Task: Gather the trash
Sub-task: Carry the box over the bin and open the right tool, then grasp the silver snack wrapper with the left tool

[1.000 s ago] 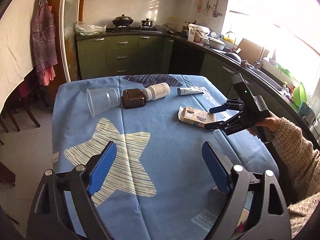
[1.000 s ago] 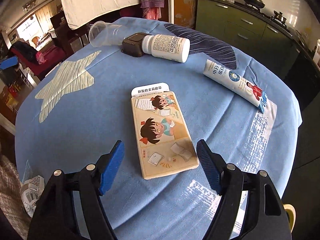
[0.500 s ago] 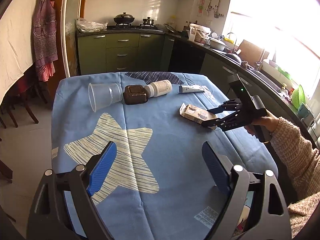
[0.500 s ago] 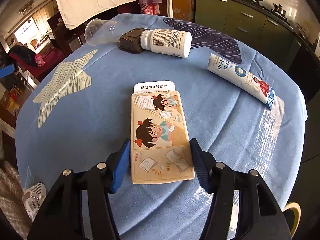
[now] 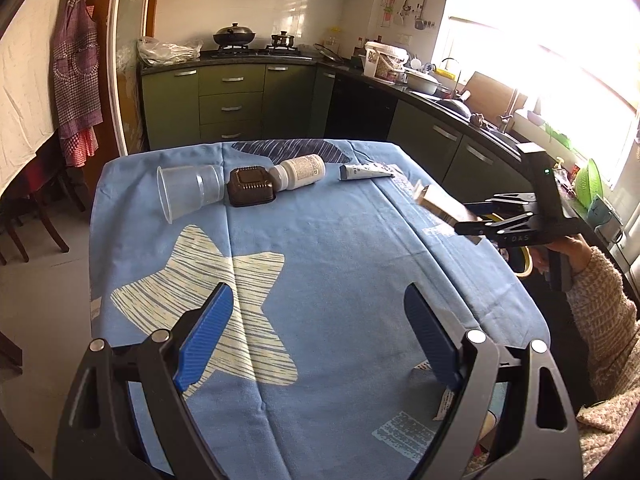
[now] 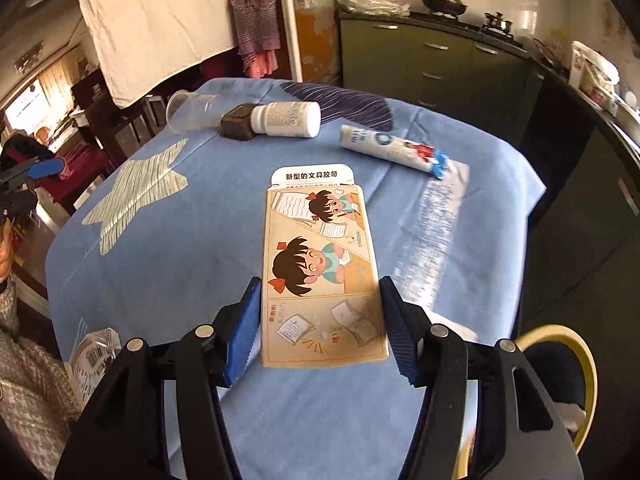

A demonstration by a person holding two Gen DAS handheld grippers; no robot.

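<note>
The right gripper (image 6: 320,324) is clamped on a flat cardboard box (image 6: 320,268) printed with cartoon children, one blue pad pressed against each long edge near its lower end. In the left wrist view the same box (image 5: 442,205) is raised clear of the blue tablecloth (image 5: 320,248), tilted, at the table's right edge, held by the right gripper (image 5: 476,222) in the person's right hand (image 5: 560,250). The left gripper (image 5: 316,340) is spread wide with nothing between its blue pads, positioned above the near part of the cloth over a pale striped star print (image 5: 224,292). At the far end of the table lie four items in a row: a clear plastic cup (image 5: 190,192) on its side, a dark brown square container (image 5: 251,186) just beside it, a white bottle (image 5: 300,171) on its side touching the container, and a white tube (image 5: 366,170) apart to the right. The right wrist view shows the same white tube (image 6: 394,150) with a blue crimped end. A yellow-rimmed bin (image 6: 560,364) stands below the table's right edge. Green kitchen cabinets (image 5: 232,100) line the far wall.
</note>
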